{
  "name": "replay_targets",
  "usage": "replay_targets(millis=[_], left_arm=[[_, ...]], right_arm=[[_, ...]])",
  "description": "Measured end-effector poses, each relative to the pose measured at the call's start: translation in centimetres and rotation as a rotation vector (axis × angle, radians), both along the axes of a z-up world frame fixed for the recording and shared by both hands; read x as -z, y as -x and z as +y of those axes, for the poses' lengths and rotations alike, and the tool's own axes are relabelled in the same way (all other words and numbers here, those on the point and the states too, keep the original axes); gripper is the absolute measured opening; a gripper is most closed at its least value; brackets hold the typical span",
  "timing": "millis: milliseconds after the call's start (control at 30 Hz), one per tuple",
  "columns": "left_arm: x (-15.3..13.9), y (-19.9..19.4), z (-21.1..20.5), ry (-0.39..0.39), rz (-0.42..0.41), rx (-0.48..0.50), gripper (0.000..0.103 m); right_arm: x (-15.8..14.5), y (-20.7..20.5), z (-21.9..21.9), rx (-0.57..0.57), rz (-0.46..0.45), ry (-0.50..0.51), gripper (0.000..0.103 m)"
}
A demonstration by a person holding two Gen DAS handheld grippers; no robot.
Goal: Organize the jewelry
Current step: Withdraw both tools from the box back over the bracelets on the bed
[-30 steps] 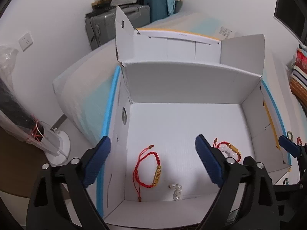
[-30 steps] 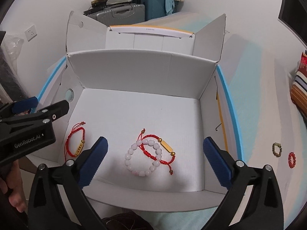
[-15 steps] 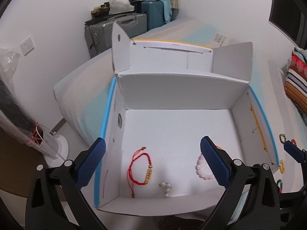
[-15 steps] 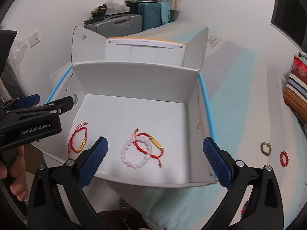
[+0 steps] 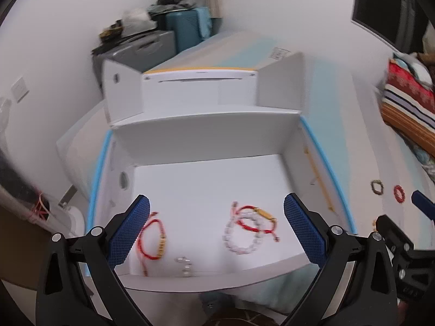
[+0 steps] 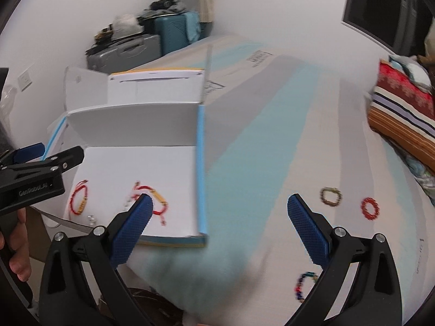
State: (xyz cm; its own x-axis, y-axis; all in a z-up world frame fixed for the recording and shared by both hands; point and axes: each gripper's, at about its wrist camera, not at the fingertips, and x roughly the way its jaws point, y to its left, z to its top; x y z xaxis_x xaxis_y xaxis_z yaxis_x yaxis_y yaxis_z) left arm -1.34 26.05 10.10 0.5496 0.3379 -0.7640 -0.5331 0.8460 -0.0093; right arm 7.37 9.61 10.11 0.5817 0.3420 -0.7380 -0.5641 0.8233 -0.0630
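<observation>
Bed [image 6: 272, 141] with striped sheet is occupied by white box [image 6: 130, 125], green bracelet [image 6: 330, 196], red bracelet [image 6: 369, 208], multicolour bracelet [image 6: 304, 285].

- Soft, even indoor light; the open white cardboard box [image 5: 206, 141] shows only faint shadows inside.
- Motion blur smears both views, strongest beyond that box.
- Fisheye curvature darkens the corners.

White box [image 5: 206, 182], red bracelets [image 5: 151, 240], blue-padded tools [image 5: 216, 233]
</observation>
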Motion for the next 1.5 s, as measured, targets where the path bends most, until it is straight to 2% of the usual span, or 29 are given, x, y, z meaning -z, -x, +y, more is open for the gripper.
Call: replay_targets(millis=[400,800,1167,1500], left_arm=[[-0.1,-4.8,-6.4,-0.009,0.004,0.116,0.097],[1.8,-8.1,-13.3,-0.002,0.025,0.245,0.097],[5.0,-9.4,-21.0,0.000,0.054,0.389,0.097],[10.1,-10.5,-26.6,0.002,0.118,0.506,0.097]], right_arm=[[-0.4,-3.6,-8.2,0.127,-0.005,0.002,0.095],[1.1,-6.9,-15.0,0.237,0.023,0.006,0.095],[4.0,-12.3,-21.0,0.351,0.072,0.006,0.095],[7.5,-17.5,-25.8,0.424,0.118,-0.004,0.095]])
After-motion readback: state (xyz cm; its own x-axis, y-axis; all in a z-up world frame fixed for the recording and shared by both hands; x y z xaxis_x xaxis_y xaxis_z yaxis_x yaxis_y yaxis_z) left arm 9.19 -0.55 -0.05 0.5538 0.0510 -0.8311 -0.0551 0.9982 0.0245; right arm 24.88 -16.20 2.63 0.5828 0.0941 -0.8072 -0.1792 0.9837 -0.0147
